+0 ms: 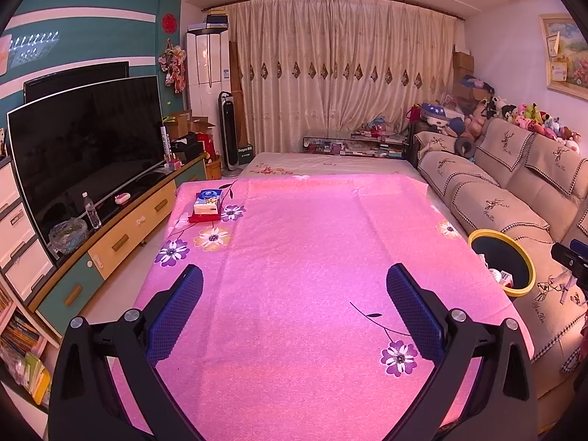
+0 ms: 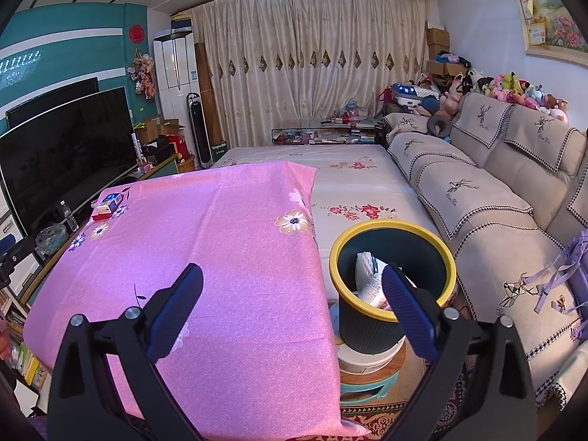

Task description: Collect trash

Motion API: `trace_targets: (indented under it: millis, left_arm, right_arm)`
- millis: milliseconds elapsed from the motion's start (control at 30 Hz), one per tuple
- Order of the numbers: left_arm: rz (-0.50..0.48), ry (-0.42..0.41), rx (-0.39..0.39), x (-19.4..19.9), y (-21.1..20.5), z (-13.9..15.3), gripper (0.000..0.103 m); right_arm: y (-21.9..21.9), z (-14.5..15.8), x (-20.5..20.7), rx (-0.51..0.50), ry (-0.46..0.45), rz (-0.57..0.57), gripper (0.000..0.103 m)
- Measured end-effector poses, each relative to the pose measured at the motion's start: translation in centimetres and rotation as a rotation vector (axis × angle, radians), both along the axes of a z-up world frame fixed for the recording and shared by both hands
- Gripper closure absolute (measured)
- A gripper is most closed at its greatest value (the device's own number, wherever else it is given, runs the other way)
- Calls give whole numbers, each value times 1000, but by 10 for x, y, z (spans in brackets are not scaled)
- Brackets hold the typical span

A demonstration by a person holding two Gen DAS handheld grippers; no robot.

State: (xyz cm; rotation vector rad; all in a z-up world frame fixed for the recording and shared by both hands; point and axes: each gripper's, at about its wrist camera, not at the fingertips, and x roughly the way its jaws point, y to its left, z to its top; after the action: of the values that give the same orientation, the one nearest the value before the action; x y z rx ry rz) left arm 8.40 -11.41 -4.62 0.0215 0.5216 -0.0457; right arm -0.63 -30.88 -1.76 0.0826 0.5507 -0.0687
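The round dark bin with a yellow rim point(image 2: 392, 286), holding crumpled white paper trash point(image 2: 367, 270), stood off the right edge of the pink floral-clothed table point(image 2: 205, 242), directly ahead of the right gripper point(image 2: 292, 286), jaws apart and empty. The left gripper point(image 1: 294, 290), likewise apart, hovered over bare cloth, farther from the bin.

Dark bin point(image 2: 371, 327) w/ yellow rim, upright beside pink-clothed table, white crumpled trash point(image 2: 365, 268) inside

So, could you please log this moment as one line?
left tongs open | right tongs open | bin holds trash | tablecloth: tissue pack
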Motion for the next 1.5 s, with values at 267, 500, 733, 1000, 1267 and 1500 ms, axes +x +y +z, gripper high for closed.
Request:
trace_targets:
  millis: [267, 500, 733, 1000, 1267, 1500]
  left_arm:
    - [-1, 2, -2, 1, 0, 0, 5]
    - [0, 3, -1, 0, -1, -1, 5]
    - [4, 3, 1, 1, -1, -2, 5]
    - [4, 7, -1, 2, -2, -5, 5]
    - [-4, 21, -12, 3, -1, -6, 5]
    - [-36, 68, -40, 10, -3, -11, 5]
  right_arm:
    - [3, -3, 1, 0, 2, 2, 10]
    - [6, -7, 3, 1, 6, 2, 10]
    - [6, -8, 2, 4, 9, 4, 10]
    - [7, -10, 3, 5, 12, 4, 10]
    - [6, -10, 3, 6, 14, 4, 10]
    - [8, -15, 6, 5, 24, 7, 10]
